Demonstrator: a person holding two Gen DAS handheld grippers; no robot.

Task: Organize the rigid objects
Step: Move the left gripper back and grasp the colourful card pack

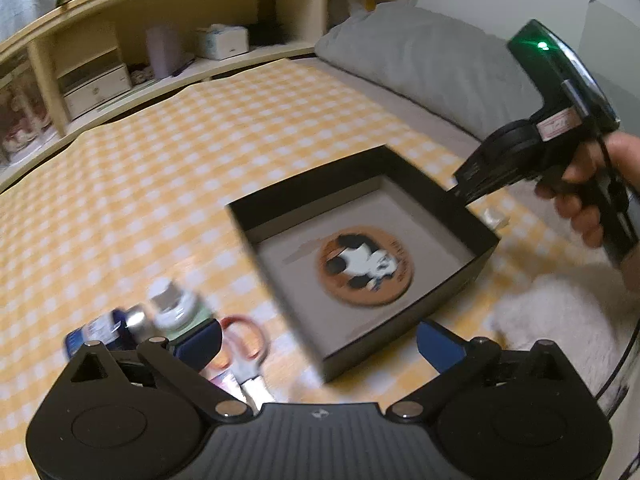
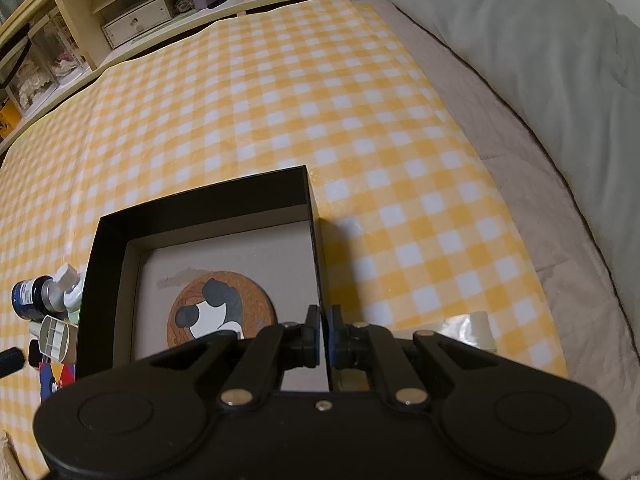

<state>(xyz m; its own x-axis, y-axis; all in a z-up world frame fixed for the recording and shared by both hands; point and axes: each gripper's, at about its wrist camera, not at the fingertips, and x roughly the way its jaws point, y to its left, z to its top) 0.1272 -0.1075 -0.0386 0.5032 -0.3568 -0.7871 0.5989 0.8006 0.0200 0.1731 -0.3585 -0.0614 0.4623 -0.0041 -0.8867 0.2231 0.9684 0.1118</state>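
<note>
A black open box [image 1: 408, 168] sits on the yellow checked cloth, with a round panda coaster [image 1: 365, 266] flat on its floor. The box [image 2: 200, 196] and coaster [image 2: 218, 306] also show in the right wrist view. My right gripper [image 2: 325, 336] is shut on the box's right wall. It shows in the left wrist view [image 1: 466, 190] at the box's far right corner. My left gripper [image 1: 316, 344] is open and empty, just in front of the box. Small bottles [image 1: 172, 308] and red-handled scissors [image 1: 244, 340] lie left of the box.
A shelf unit [image 1: 160, 52] with boxes runs along the far edge. A grey pillow [image 1: 420, 60] lies at the far right. Something white and fluffy [image 1: 560, 312] sits at the right. A roll of tape [image 2: 472, 328] lies right of the box. Bottles and small items [image 2: 44, 312] crowd the box's left side.
</note>
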